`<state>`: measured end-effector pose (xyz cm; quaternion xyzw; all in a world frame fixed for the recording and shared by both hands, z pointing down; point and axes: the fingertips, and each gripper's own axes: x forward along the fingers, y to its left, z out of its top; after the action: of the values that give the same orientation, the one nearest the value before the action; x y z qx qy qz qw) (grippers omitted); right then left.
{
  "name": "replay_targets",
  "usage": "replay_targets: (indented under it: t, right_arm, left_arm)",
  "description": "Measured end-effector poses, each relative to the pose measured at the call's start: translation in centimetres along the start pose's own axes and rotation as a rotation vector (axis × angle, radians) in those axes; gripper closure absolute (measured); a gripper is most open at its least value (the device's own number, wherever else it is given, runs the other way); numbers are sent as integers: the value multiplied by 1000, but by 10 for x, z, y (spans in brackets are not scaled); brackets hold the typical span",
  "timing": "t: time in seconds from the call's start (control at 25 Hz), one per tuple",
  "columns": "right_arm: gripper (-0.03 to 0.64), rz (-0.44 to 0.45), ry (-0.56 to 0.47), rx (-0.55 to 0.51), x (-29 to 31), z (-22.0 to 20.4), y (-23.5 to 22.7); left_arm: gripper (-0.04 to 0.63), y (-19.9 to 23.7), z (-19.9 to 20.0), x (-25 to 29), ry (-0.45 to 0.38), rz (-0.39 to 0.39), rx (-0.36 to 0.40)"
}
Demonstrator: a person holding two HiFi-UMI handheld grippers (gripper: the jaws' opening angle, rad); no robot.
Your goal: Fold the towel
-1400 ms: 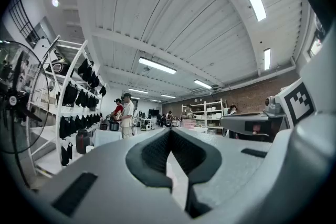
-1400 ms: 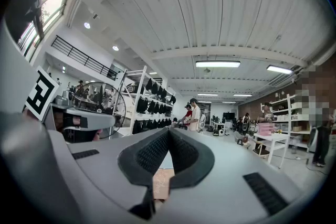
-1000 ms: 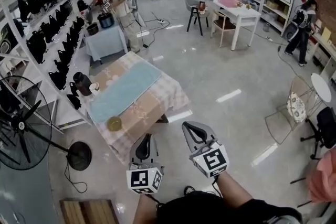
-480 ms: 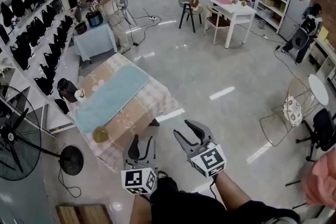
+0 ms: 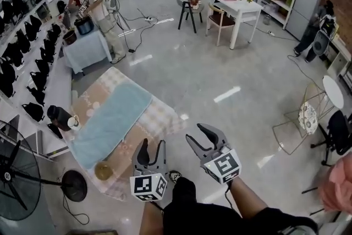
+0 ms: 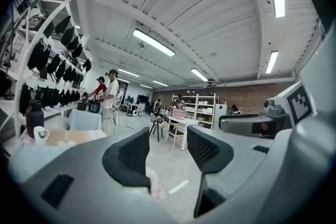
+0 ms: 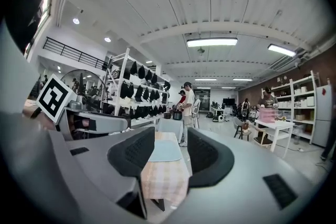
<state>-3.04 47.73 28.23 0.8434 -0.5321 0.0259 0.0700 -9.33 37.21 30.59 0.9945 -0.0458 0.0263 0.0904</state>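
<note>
Over the floor just beside the desk, the left claw and the right claw are hovering. Each one's jaws have just been opening and are standing apart with nothing between them. The light blue towel is lying spread flat along the checked desk, apart from both claws, with a dark jug sitting near it.

Both forearms reach forward, side by side. The left tongs and right tongs point ahead; their jaws have just been opening and stand wide apart, gripping nothing.
</note>
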Motion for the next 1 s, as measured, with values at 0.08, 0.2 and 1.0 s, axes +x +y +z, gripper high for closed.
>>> replay_targets:
  t: [0.08,0.2,1.0]
  right_arm:
    - [442,-5,8,2,32,8,-19]
    - [440,10,15,-18,88,22,-46]
    - [440,364,12,-73,401,35,-100]
  left_arm:
    - [390,15,9,34,10,-16,-1]
    - [390,41,26,89,11,-42,-8]
    - [390,267,57,248,-23,308,-35]
